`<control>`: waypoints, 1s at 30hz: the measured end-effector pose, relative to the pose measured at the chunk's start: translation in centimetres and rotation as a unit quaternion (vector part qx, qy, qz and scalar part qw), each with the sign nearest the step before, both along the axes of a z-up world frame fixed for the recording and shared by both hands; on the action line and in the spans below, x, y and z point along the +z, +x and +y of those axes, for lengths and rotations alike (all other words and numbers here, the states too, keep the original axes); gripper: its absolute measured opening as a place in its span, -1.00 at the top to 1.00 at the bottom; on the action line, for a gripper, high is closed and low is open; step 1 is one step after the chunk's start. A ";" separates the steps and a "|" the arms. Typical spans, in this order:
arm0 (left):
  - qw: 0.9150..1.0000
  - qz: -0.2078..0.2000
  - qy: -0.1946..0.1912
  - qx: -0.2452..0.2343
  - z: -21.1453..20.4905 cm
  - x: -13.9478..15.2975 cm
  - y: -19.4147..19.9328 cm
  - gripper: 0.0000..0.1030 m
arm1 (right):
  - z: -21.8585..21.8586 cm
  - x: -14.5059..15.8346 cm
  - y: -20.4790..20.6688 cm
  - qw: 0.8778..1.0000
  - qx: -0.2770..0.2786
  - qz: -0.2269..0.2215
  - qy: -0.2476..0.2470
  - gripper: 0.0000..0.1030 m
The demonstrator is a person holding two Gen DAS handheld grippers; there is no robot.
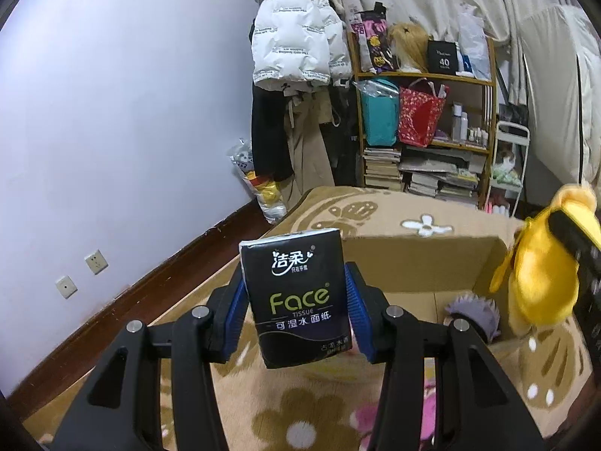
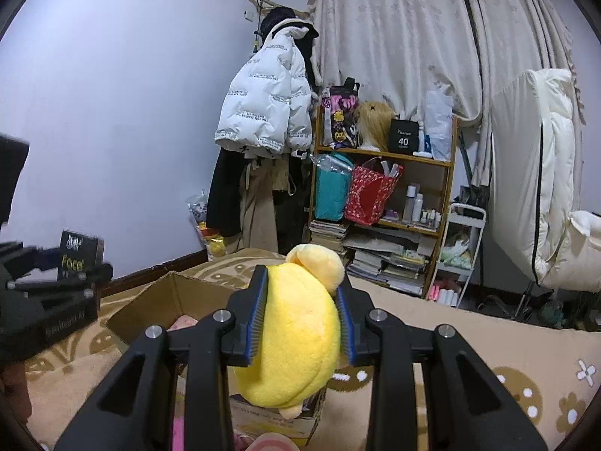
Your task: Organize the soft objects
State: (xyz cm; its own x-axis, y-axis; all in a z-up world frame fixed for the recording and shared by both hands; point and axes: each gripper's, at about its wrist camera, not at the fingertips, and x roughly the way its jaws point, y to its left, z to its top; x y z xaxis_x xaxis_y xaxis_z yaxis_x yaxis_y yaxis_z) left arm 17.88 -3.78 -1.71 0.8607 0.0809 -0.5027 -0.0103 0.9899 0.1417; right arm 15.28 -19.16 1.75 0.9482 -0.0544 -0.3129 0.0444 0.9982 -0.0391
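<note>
Your left gripper (image 1: 296, 302) is raised and pointing forward, its two blue-padded fingers (image 1: 236, 306) pressed against the sides of a black tissue pack (image 1: 298, 297) that stands upright between them. Your right gripper (image 2: 300, 319) is held at a similar height, just to the right of the left one, its fingers (image 2: 258, 312) squeezing a yellow plush toy (image 2: 293, 345) from both sides.

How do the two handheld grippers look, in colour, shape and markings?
The left gripper and right gripper look alike: black angular linkage arms with round silver pivot bolts, and flat fingers faced with ribbed blue pads. Seen from the right wrist, the left gripper's black body bears small pale lettering, too blurred to read. No cables or sleeves show.
</note>
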 end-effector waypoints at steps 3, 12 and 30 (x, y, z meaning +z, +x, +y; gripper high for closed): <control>1.000 -0.003 -0.010 -0.003 0.3 0.3 1.3 0.09 | -0.1 -0.6 0.8 1.000 0.000 0.006 0.003 0.31; 0.999 -0.016 -0.010 -0.035 -0.4 -0.2 2.8 0.08 | -0.5 -2.2 2.2 1.000 0.006 0.016 -0.013 0.31; 0.997 0.025 0.007 -0.066 -2.4 -3.6 3.4 -0.05 | -0.8 -4.2 2.5 0.998 0.041 0.037 0.005 0.19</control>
State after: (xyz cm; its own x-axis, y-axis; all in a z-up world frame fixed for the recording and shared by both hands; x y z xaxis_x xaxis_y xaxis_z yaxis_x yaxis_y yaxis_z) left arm 21.29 -6.19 -5.29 0.8377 -0.0242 -0.5457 0.1272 0.9802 0.1517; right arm 17.83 -19.91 -2.41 0.9236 0.0260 -0.3826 -0.0403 0.9988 -0.0294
